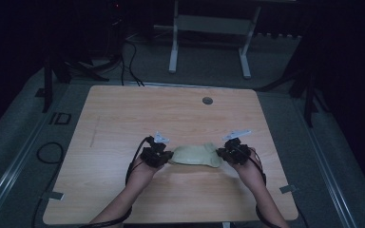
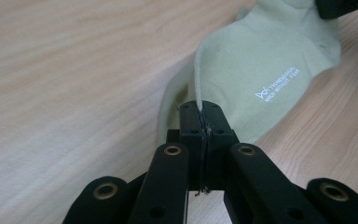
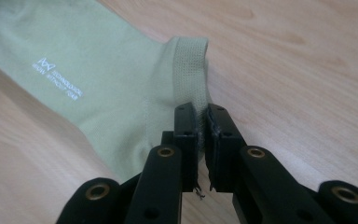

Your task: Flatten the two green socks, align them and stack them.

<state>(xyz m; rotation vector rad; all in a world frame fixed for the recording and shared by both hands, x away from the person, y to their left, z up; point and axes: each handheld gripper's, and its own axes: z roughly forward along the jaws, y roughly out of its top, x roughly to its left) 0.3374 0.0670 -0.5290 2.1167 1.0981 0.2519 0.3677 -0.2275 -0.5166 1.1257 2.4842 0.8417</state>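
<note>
From the high view, a pale green sock (image 1: 196,156) lies stretched across the near middle of the wooden counter (image 1: 123,118), between the left tool (image 1: 164,158) and the right tool (image 1: 223,154), each at one end of it. In the left gripper view, the left tool (image 2: 204,116) is clenched on a thin edge of the sock (image 2: 261,70), which bears small white lettering. In the right gripper view, the right tool (image 3: 203,122) is clenched on the ribbed cuff (image 3: 191,70) of the sock (image 3: 88,79).
</note>
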